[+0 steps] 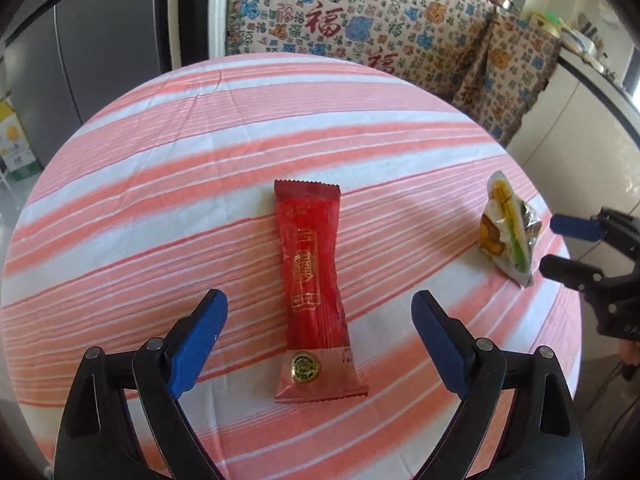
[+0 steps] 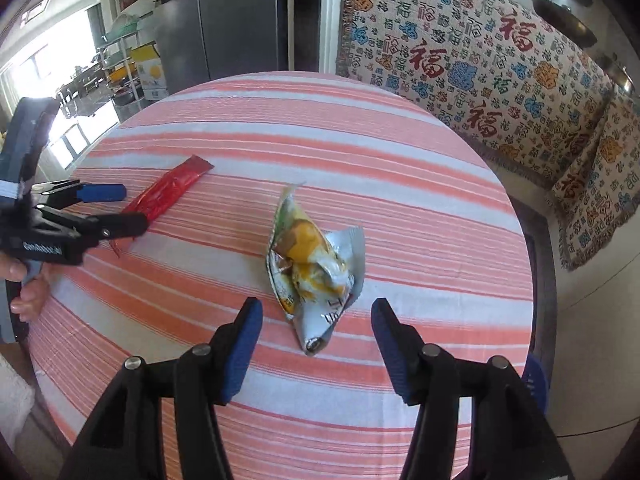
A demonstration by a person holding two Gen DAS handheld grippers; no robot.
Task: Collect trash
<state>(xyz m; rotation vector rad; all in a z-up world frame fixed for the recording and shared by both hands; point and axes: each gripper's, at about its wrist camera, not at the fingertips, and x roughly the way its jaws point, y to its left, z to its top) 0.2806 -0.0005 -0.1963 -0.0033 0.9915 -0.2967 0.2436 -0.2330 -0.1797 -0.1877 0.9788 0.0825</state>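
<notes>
Two wrappers lie well apart on my striped round table (image 1: 160, 128): one long red wrapper (image 1: 316, 280), flat between my left gripper's (image 1: 320, 332) spread fingers, untouched; one crumpled yellow-and-silver wrapper (image 2: 316, 268) just ahead of my right gripper's (image 2: 316, 340) parted fingers. One patterned sofa (image 2: 500, 60) stands behind.

Tablecloth (image 1: 160, 152) — matt woven cloth, faintly creased. Red wrapper (image 1: 312, 280): glossy plastic film, gold print. Crumpled packet (image 2: 316, 264) near the table's edge — shiny foil inside. Pads (image 1: 196, 344): ribbed blue, matt.
</notes>
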